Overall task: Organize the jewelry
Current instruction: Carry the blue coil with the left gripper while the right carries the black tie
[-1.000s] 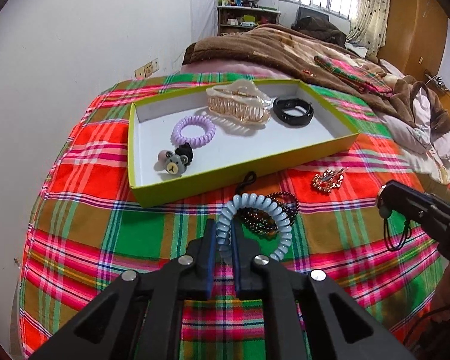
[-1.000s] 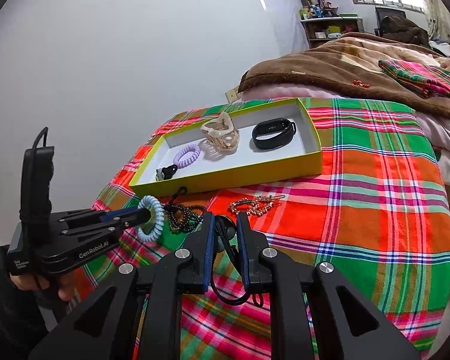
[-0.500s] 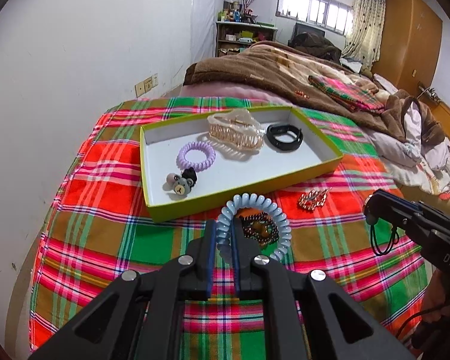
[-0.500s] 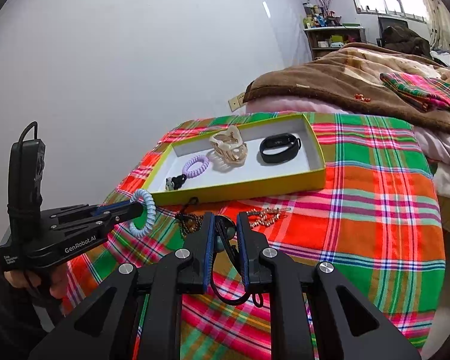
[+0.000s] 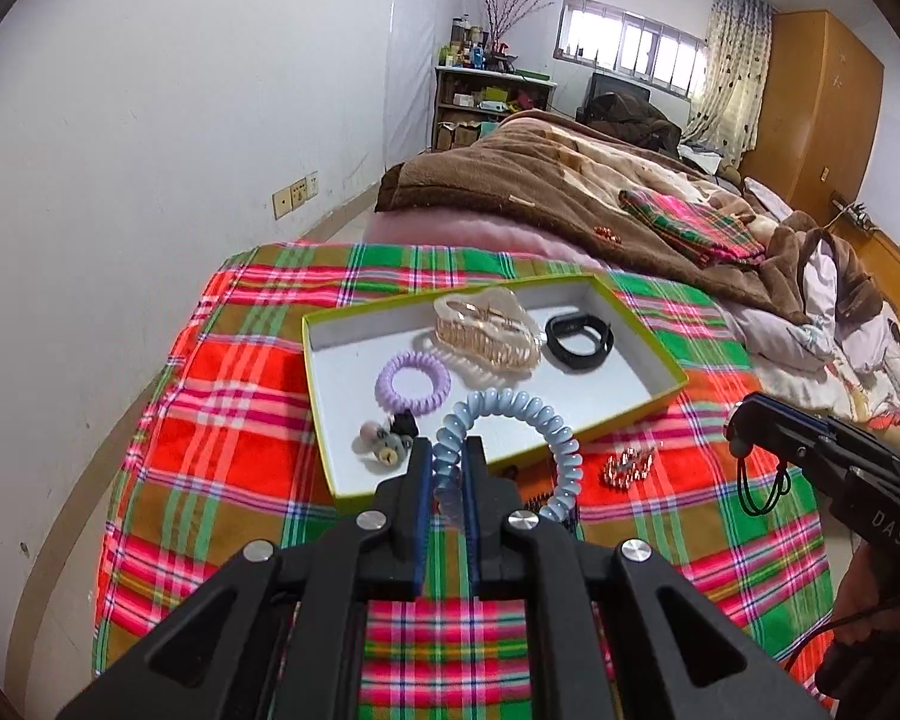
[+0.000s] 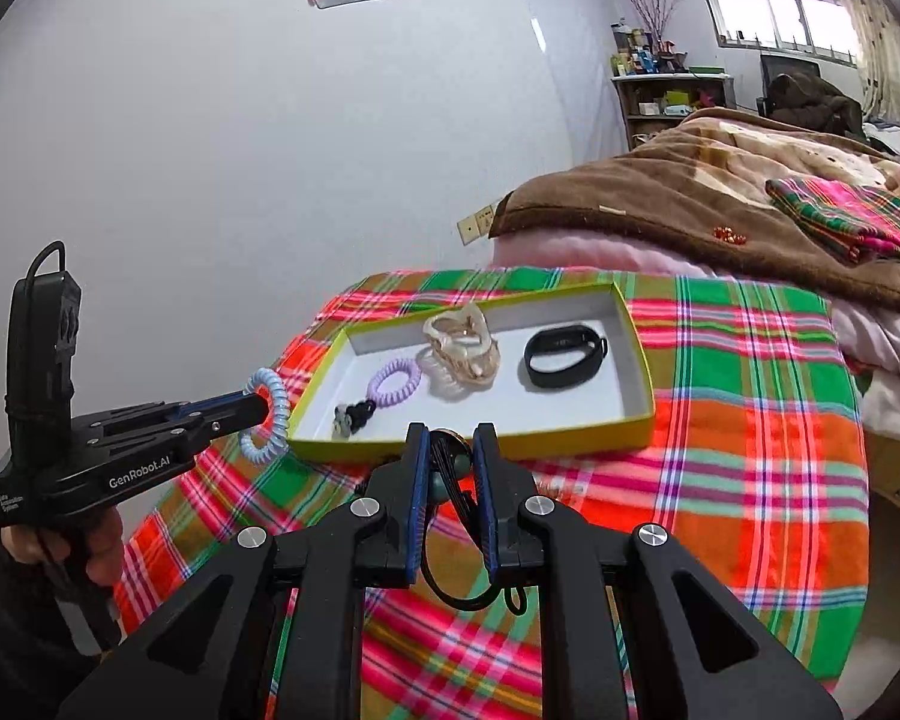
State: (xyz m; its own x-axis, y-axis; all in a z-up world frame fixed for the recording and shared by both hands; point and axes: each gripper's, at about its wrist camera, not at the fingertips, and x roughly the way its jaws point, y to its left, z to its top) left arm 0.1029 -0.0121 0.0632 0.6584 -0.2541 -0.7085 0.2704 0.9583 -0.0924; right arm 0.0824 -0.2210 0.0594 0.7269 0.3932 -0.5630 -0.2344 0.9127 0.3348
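My left gripper [image 5: 448, 450] is shut on a light blue spiral hair tie [image 5: 546, 414], held in the air just in front of the yellow-green tray [image 5: 642, 330]. In the right wrist view that gripper [image 6: 258, 405] and the hair tie [image 6: 267, 420] hang left of the tray [image 6: 570, 447]. My right gripper [image 6: 450, 438] is shut on a beaded black cord [image 6: 447, 480], whose loop dangles below it [image 5: 762, 486]. The tray holds a purple spiral tie [image 5: 413, 381], a beige claw clip [image 5: 486, 330], a black band [image 5: 579, 339] and a bear hair tie [image 5: 384, 444].
A gold sparkly clip [image 5: 630, 465] lies on the plaid cloth [image 5: 234, 420] in front of the tray. A dark bead bracelet [image 5: 534, 504] is mostly hidden behind my left fingers. A brown blanket [image 5: 540, 192] is heaped behind the tray; a white wall runs along the left.
Both grippers have risen above the cloth with their items still clamped. The tray and cloth look smaller and farther below. The bead bracelet and gold clip stayed on the cloth.
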